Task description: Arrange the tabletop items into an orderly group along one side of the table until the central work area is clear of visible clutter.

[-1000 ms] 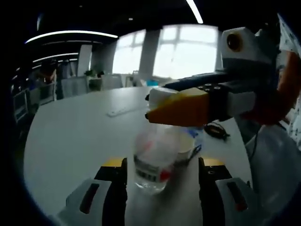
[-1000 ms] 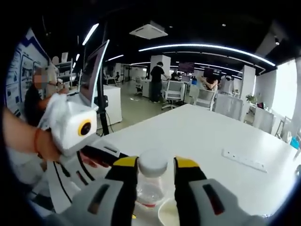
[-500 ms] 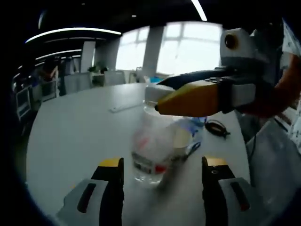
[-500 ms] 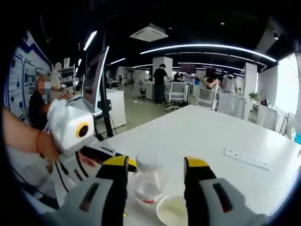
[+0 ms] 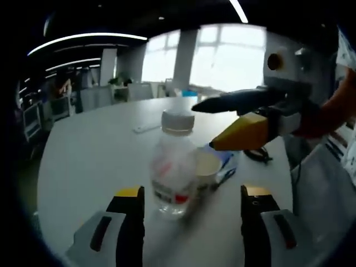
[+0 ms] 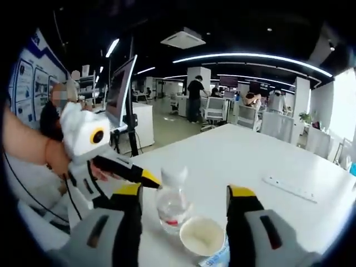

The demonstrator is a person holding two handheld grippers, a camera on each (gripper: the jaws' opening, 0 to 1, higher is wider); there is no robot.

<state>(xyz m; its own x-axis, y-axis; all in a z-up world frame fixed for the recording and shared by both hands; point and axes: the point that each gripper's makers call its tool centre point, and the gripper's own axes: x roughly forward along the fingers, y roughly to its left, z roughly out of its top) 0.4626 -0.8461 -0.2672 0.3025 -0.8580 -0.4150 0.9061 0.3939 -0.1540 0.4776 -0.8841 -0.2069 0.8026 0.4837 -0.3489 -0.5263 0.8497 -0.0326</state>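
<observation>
Bottle stands upright on the table, just ahead of our left gripper and centred between its spread jaws, not touched; cap on. In the right gripper view it sits ahead of our right gripper, toward the left jaw, jaws wide apart and empty. Small cup is touching or just beside the bottle, a blue packet behind it. Our read: the bottle is set down, so back straight out, keep the jaws wide and don't clip the cup. White strip lies well beyond.
</observation>
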